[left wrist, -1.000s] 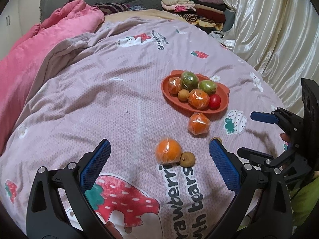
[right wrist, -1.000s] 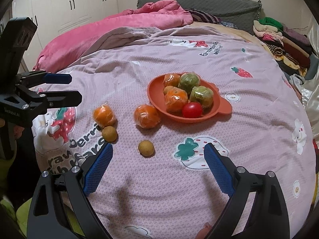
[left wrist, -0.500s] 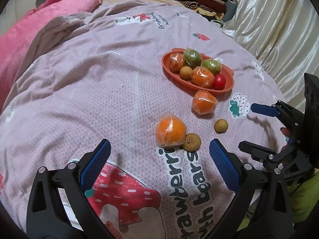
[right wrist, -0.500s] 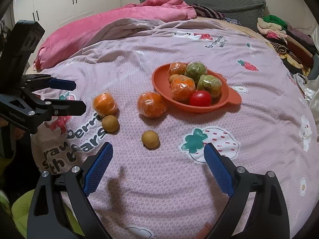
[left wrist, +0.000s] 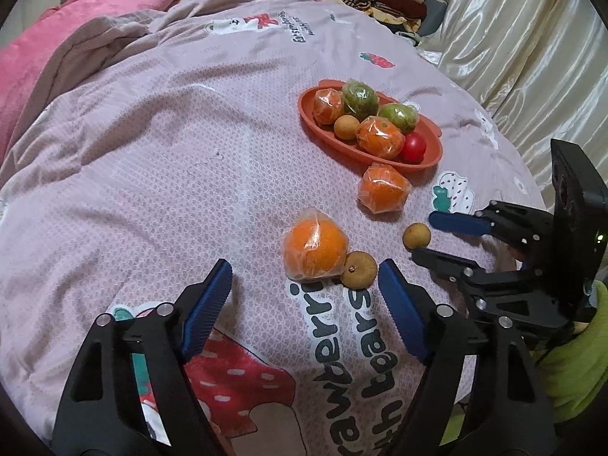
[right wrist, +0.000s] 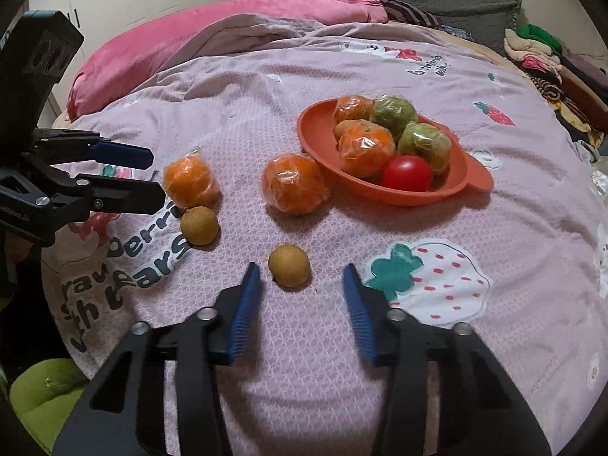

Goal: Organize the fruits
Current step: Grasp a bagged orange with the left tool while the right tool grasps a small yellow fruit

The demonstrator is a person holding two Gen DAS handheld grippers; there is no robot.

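**Closing in on two loose fruits at once**

We have both grippers low over the pink printed bed quilt [right wrist: 266, 87], each lined up on a fruit outside the shallow orange plastic dish [right wrist: 315, 133]. Our right gripper [right wrist: 302, 271] points at the small round tan-brown fruit lying alone [right wrist: 289, 265]; its jaws are closing, but the blue ribbed pads are clear of the fruit on both sides, so nothing is grasped. Our left gripper [left wrist: 304, 277] faces the plastic-wrapped orange [left wrist: 315, 244] and the second small brown fruit [left wrist: 358, 269] touching it; its jaws are closing too, with neither fruit between the pads.

To do this well, we judge the right hand should reach a little further forward, so the pads meet the fruit's widest part instead of pinching its near edge and rolling it away across the soft quilt. On the left, we should pick one target: closing across both would likely push the small fruit aside. The wrap looks slippery, so a centred, firm squeeze suits it. Another wrapped orange [right wrist: 294, 184] waits just beside the dish.
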